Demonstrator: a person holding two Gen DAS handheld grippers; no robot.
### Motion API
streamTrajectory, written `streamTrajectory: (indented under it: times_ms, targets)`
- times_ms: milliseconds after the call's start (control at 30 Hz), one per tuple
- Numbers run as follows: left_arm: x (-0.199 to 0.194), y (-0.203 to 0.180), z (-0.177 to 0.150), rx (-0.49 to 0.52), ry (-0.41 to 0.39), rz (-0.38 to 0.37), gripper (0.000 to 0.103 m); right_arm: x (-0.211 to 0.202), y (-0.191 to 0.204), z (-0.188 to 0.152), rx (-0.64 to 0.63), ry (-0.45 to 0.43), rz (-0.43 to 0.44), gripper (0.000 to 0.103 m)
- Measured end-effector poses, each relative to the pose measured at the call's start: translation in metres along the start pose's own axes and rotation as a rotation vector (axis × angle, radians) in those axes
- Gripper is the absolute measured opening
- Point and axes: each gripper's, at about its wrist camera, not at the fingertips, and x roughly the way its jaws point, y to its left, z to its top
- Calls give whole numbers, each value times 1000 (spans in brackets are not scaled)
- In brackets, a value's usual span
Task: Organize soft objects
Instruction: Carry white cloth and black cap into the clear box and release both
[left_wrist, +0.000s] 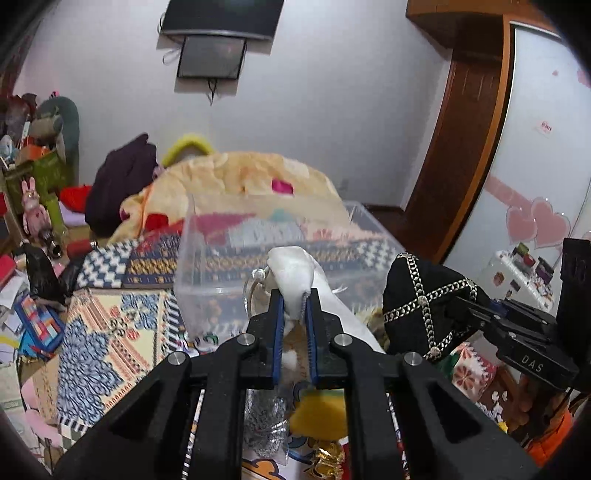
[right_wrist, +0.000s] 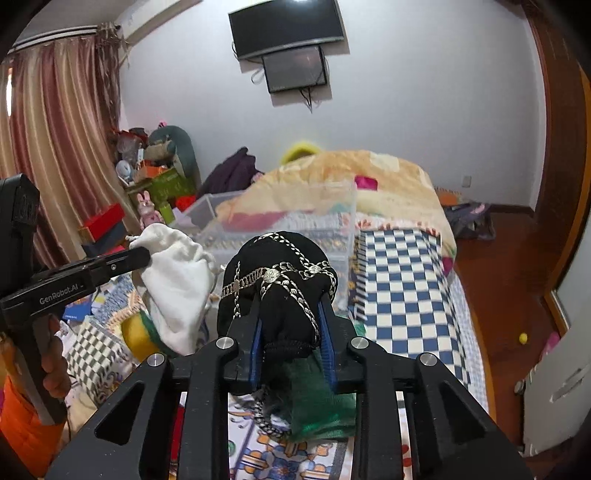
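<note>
My left gripper (left_wrist: 294, 301) is shut on a white drawstring pouch (left_wrist: 291, 273) and holds it up in front of a clear plastic bin (left_wrist: 207, 258). The pouch also shows in the right wrist view (right_wrist: 173, 280), hanging from the left gripper (right_wrist: 142, 254). My right gripper (right_wrist: 291, 314) is shut on a black cap with silver chains (right_wrist: 279, 273); it also shows in the left wrist view (left_wrist: 424, 302), to the right of the pouch. The clear bin (right_wrist: 332, 229) sits on the bed just beyond both items.
A patterned bedspread (right_wrist: 402, 280) covers the bed, with an orange blanket (left_wrist: 236, 184) piled behind the bin. A yellow soft item (left_wrist: 317, 410) and a green cloth (right_wrist: 321, 402) lie below the grippers. Cluttered boxes and toys (left_wrist: 37, 192) stand at the left. Wooden floor (right_wrist: 495, 280) is at the right.
</note>
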Motion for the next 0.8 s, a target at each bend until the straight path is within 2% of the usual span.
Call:
streamTrajectory:
  times_ms: [467, 800]
  targets:
    - [-14, 17, 44, -30, -146, 57, 10, 8, 10, 45, -26, -133, -3, 23]
    - [10, 29, 73, -48, -174, 115, 10, 26, 9, 69, -22, -187, -65, 23]
